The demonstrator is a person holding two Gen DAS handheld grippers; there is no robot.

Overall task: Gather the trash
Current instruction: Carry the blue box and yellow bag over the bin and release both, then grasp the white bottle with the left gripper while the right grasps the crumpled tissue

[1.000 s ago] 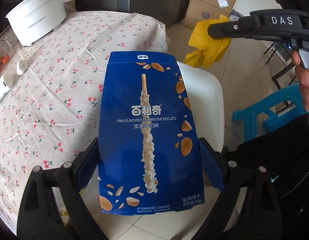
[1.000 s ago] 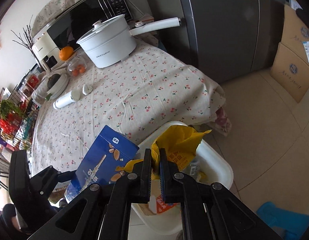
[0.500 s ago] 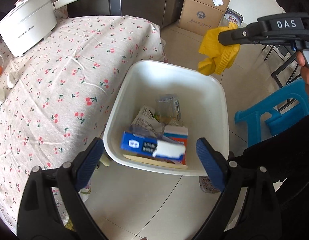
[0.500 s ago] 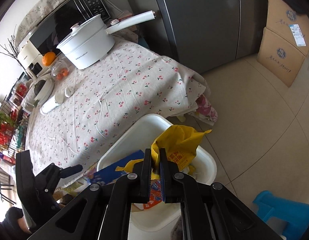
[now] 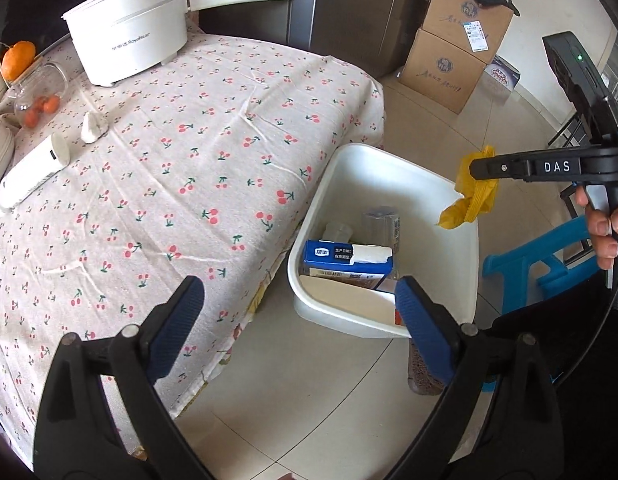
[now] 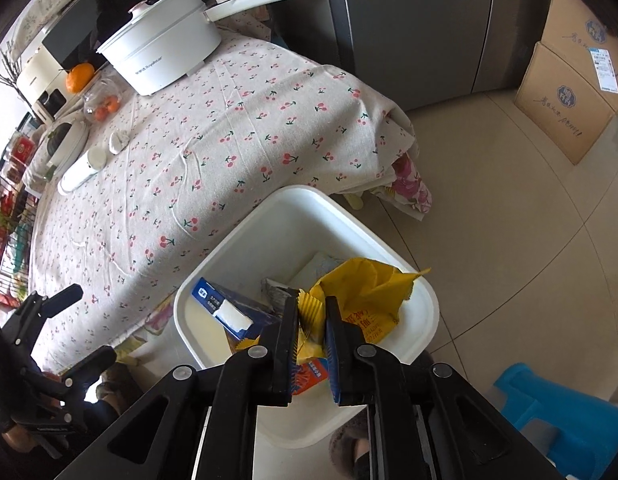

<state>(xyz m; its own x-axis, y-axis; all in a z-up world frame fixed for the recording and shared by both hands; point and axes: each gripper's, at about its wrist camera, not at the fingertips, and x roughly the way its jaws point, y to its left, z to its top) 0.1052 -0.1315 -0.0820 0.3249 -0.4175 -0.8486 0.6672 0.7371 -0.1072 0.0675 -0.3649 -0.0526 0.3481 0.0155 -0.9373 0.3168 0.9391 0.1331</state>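
Yellow wrapper (image 6: 365, 292) | between right gripper (image 6: 312, 344) fingers | above white bin (image 6: 423, 308)

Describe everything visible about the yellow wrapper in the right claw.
The yellow wrapper is a crinkled, glossy snack bag, apparently foil or plastic, with a serrated sealed edge and red printing on one face. The right claw pinches that serrated edge between its fingers, and the rest fans out loosely beyond them. It hangs above the white bin, over the rim farthest from the table, touching only the claw.
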